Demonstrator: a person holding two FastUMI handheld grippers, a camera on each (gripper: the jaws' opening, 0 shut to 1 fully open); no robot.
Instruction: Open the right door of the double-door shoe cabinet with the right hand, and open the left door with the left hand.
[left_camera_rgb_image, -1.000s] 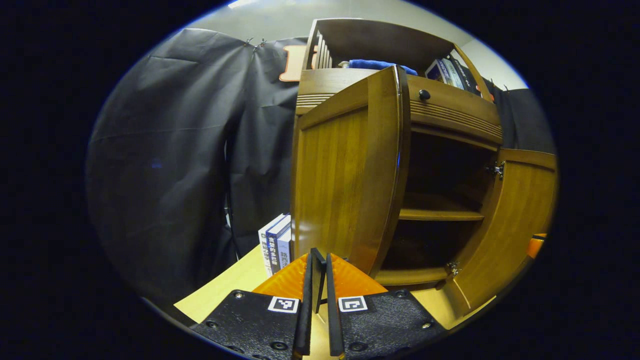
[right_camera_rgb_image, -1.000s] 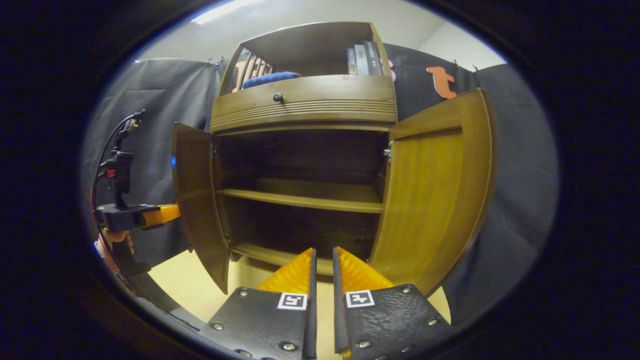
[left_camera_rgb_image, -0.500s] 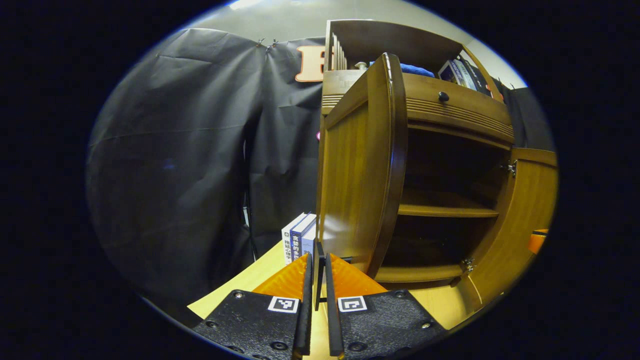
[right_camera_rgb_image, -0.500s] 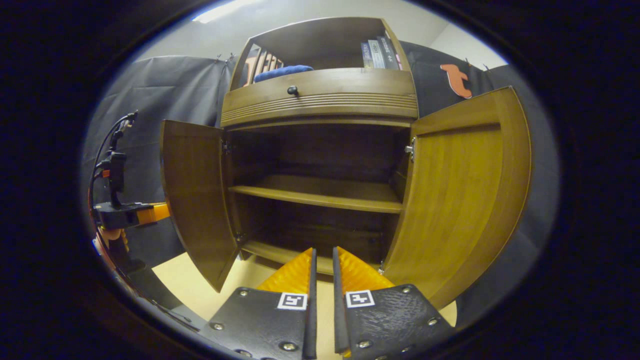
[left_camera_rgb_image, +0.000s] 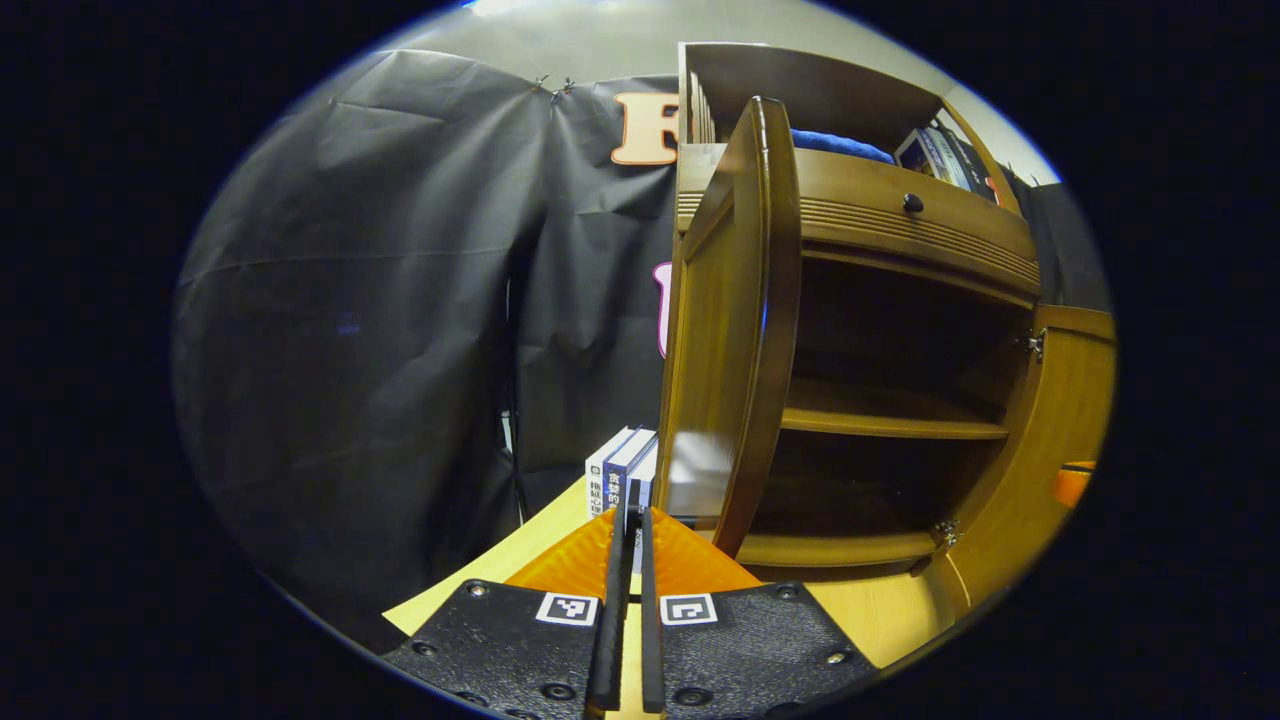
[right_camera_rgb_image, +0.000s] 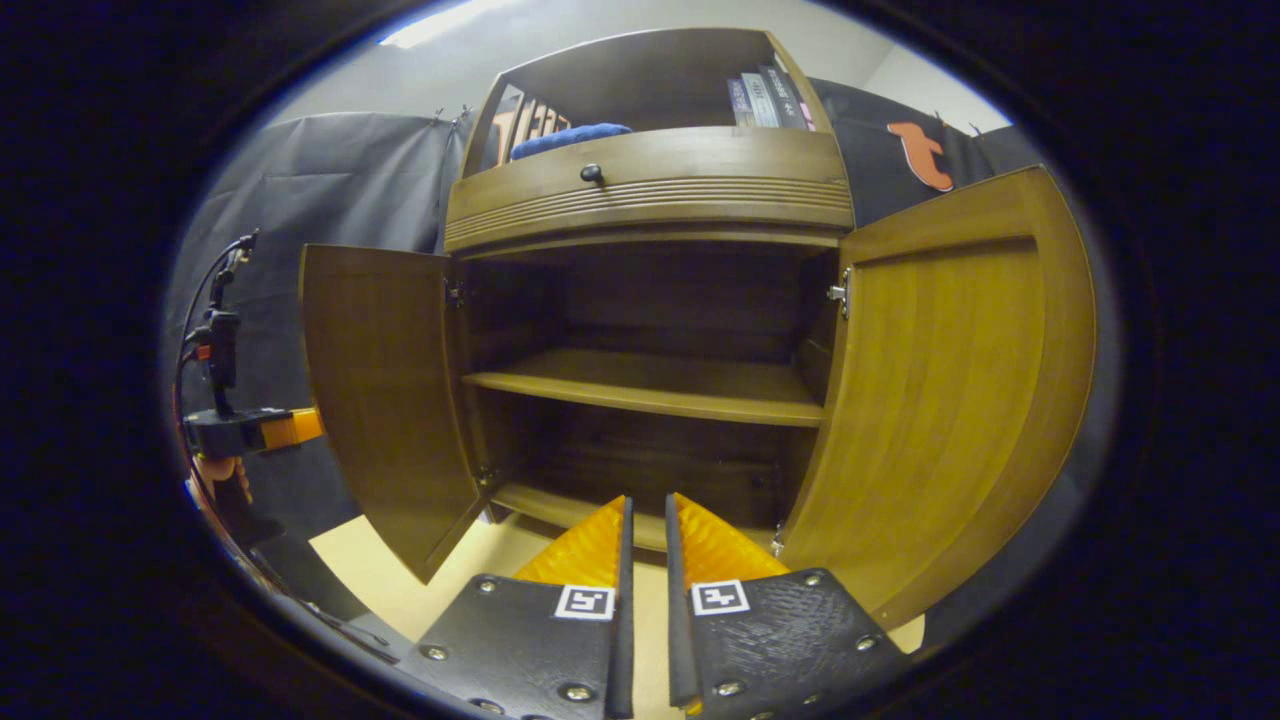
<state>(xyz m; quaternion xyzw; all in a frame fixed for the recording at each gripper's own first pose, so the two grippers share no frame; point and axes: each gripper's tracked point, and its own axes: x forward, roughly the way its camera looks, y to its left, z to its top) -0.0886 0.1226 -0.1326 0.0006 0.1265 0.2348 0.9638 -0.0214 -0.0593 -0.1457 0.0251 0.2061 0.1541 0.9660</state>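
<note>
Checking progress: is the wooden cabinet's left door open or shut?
Open: the brown wooden left door stands swung outward, baring the inner shelf.

Both grippers (left_camera_rgb_image: 629, 520) (right_camera_rgb_image: 645, 520) closed, empty.

The wooden shoe cabinet (right_camera_rgb_image: 650, 190) is seen mid-frame with its left door (right_camera_rgb_image: 385, 390) and right door (right_camera_rgb_image: 950, 390) swung wide open.

Left gripper view: beside the shoe cabinet (left_camera_rgb_image: 870, 330), near its left door's (left_camera_rgb_image: 735, 330) edge, angled inward. Right gripper view: facing the cabinet's front squarely, near. Shared: shelf (right_camera_rgb_image: 650, 385).
</note>
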